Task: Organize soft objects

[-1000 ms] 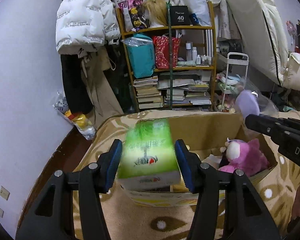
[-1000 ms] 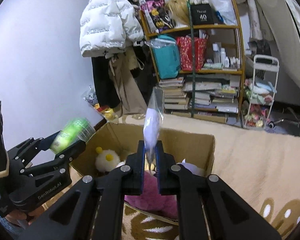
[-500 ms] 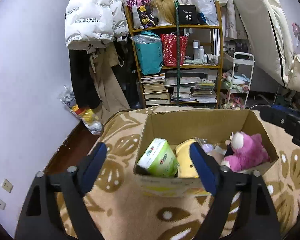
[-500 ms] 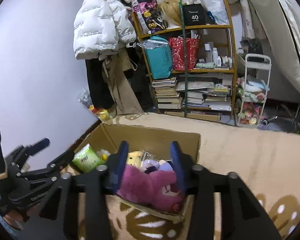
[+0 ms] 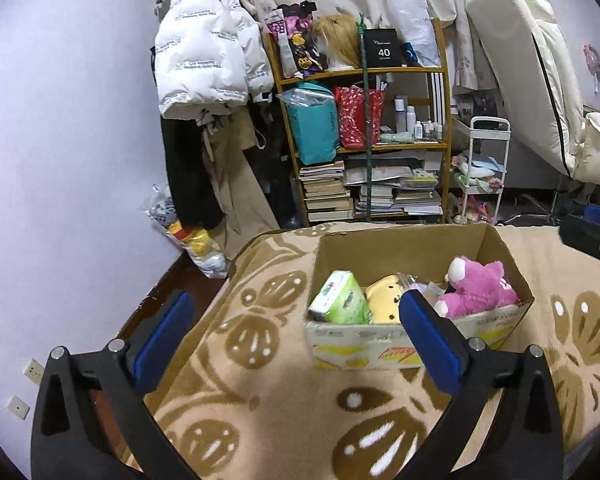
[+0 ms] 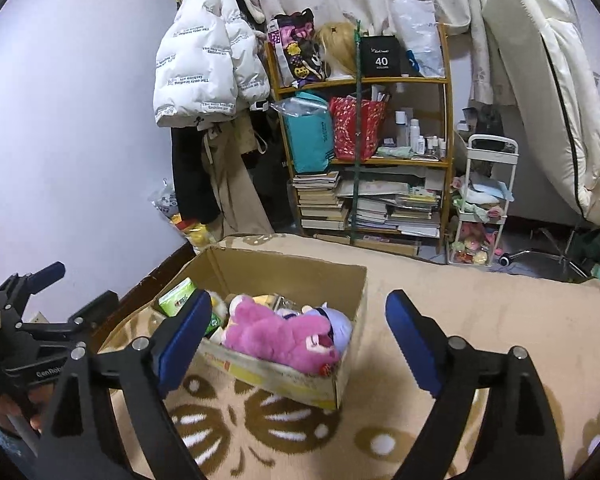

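Both fingers sets spreading wider, left gripper (image 5: 296, 334) and right gripper (image 6: 298, 330) empty, cardboard box (image 5: 404, 350) on blanket (image 5: 260, 412), green tissue pack (image 5: 338, 300), pink plush (image 5: 478, 288) inside.

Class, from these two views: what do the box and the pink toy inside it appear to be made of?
Box: likely corrugated cardboard, matte brown with printed outer faces and raw cut rims. Pink toy: apparently plush fabric, fuzzy and matte, with soft rounded limbs.

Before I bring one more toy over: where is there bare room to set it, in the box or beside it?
The box is crowded: tissue pack, yellow plush and pink plush fill its floor. The blanket lies bare to its right, and in front toward both grippers.
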Demonstrator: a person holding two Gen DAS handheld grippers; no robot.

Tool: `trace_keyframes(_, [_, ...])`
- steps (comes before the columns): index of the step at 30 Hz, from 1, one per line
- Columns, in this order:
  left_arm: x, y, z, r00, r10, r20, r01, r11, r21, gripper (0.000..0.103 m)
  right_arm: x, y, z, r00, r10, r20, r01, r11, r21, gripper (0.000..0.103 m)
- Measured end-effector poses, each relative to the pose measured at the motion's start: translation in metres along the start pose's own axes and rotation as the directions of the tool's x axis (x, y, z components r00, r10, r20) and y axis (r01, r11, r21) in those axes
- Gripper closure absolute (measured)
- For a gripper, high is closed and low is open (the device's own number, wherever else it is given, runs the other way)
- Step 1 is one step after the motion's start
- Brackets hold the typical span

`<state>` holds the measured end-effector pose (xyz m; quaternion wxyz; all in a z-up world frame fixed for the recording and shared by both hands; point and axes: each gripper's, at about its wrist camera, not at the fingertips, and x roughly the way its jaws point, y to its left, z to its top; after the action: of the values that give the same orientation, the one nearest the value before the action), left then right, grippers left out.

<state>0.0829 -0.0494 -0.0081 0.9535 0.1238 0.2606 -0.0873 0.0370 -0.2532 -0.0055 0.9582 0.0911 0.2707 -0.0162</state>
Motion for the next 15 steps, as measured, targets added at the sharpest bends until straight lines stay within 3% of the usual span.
trace_keyframes(3, [-0.012,0.007,0.001,1.0,0.009,-0.001,-0.009,1.0,-0.006,0.002,-0.015,0.003,-0.001,1.0,-0.004,0.013,0.004,1.0,-0.021,0.0])
trace_keyframes(15, [-0.056,0.028,-0.005,0.997,0.069,0.025,-0.068,0.997,-0.047,0.002,-0.068,0.013,-0.01,0.995,-0.087,0.045,0.091,0.992,-0.083,0.0])
